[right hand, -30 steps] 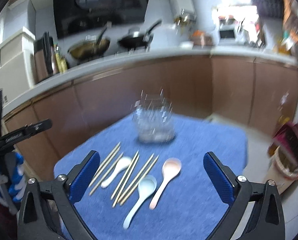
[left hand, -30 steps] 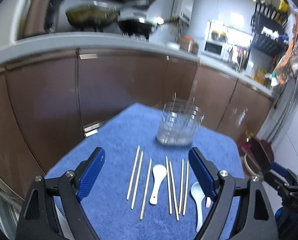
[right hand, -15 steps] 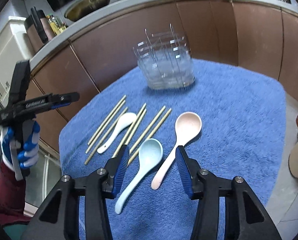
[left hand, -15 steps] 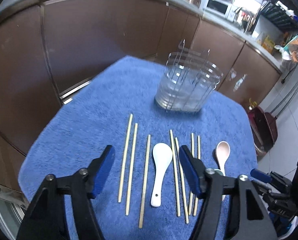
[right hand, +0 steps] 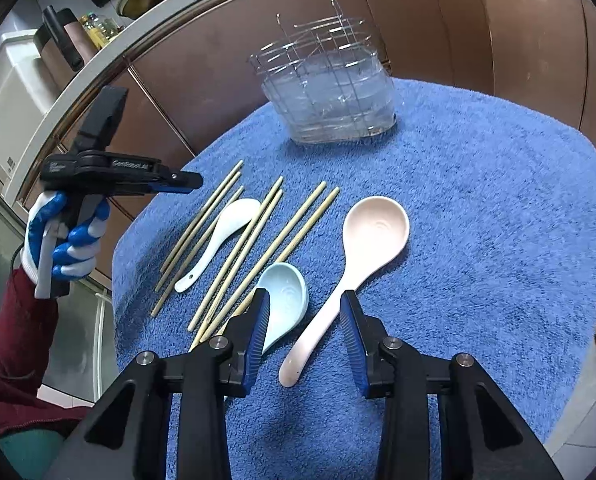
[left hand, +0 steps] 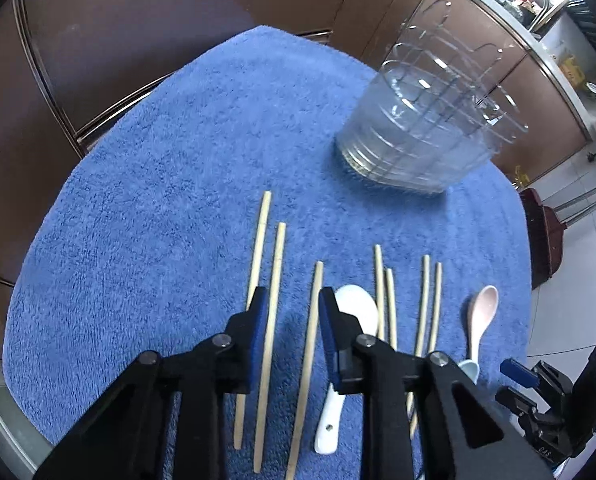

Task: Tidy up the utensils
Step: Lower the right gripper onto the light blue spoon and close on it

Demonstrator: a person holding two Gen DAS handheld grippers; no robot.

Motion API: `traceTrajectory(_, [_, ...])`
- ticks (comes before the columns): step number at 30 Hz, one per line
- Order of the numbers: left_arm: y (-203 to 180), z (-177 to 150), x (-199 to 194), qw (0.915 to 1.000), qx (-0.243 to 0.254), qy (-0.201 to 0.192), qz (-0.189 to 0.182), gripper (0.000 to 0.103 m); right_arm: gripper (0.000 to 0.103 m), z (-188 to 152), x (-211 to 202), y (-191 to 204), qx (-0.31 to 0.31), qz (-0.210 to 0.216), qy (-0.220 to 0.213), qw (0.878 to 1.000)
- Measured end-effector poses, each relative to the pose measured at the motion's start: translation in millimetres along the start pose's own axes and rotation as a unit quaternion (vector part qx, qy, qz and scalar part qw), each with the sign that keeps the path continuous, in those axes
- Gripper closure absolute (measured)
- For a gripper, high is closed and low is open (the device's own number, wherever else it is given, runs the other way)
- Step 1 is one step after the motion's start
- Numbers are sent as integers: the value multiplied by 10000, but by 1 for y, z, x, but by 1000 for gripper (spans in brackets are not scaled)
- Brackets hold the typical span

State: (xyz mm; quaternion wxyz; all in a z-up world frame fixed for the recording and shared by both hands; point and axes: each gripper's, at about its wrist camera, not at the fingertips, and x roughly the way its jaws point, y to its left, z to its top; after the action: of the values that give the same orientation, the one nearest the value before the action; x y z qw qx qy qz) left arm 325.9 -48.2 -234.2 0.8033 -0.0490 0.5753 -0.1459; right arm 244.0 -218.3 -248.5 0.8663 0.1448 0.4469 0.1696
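Chopsticks [left hand: 271,320] and pink spoon [right hand: 362,256] lie flat between closing, still-empty jaws, each lined up for pickup toward the rack [right hand: 326,92].

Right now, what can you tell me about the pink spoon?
The long pale pink spoon looks like glossy ceramic or plastic, with a round deep bowl facing up and a handle that widens at its end. It lies flat on the fluffy blue towel, bowl pointing toward the clear utensil holder. Its handle lies between the right gripper jaws, which are closing but not touching it.
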Motion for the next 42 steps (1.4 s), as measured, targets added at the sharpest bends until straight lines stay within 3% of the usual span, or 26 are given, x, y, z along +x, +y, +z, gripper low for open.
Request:
traceTrajectory(9, [7, 7, 24, 9995, 108, 282, 132, 90, 70, -1, 14, 0, -39, 117, 171, 9998])
traceTrajectory(19, [4, 16, 45, 9984, 219, 446, 283, 92, 71, 1, 19, -3, -125, 125, 299, 9994])
traceTrajectory(24, [-1, 22, 54, 9981, 255, 466, 312, 93, 74, 1, 23, -2, -187, 151, 389, 9990])
traceTrajectory(28, [-3, 25, 58, 9978, 344, 455, 350, 95, 85, 3, 29, -3, -243, 189, 478, 9984])
traceTrajectory(42, [-23, 29, 65, 9957, 571, 423, 602, 97, 86, 19, 48, -6, -401, 436, 759, 9954])
